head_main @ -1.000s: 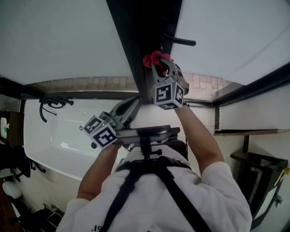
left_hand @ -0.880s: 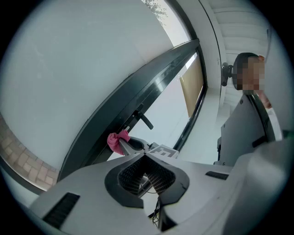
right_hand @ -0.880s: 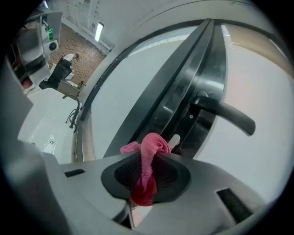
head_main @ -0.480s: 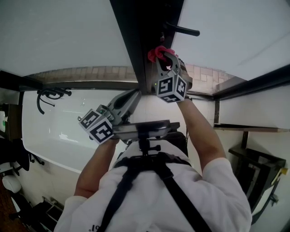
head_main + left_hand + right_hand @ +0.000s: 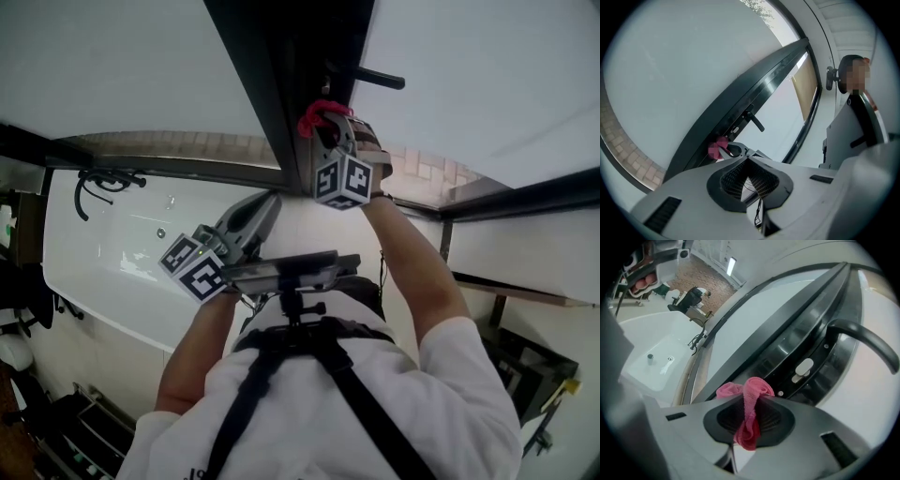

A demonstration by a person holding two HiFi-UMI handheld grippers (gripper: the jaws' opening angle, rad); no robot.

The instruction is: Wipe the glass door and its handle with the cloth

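A pink cloth [image 5: 749,404] is pinched in my right gripper [image 5: 749,401], which is shut on it. The cloth [image 5: 319,114] rests against the dark door frame [image 5: 281,84], just below the black lever handle [image 5: 375,78]. The handle [image 5: 865,341] and a small thumb-turn [image 5: 804,366] lie ahead of the right jaws. White frosted glass panes [image 5: 122,66] flank the frame. My left gripper [image 5: 267,208] hangs lower, near the frame's foot, jaws shut on nothing. In the left gripper view the handle [image 5: 754,119] and the cloth [image 5: 716,148] show beyond its fingertips.
A white bathtub [image 5: 112,253] with a black tap fitting [image 5: 103,178] lies at the left. A dark frame rail [image 5: 525,192] runs at the right, with a black stand [image 5: 530,375] below it. A person's head [image 5: 855,75], blurred, shows in the left gripper view.
The right gripper with the cloth has slid up the frame, closer to the handle. The left gripper has barely moved.
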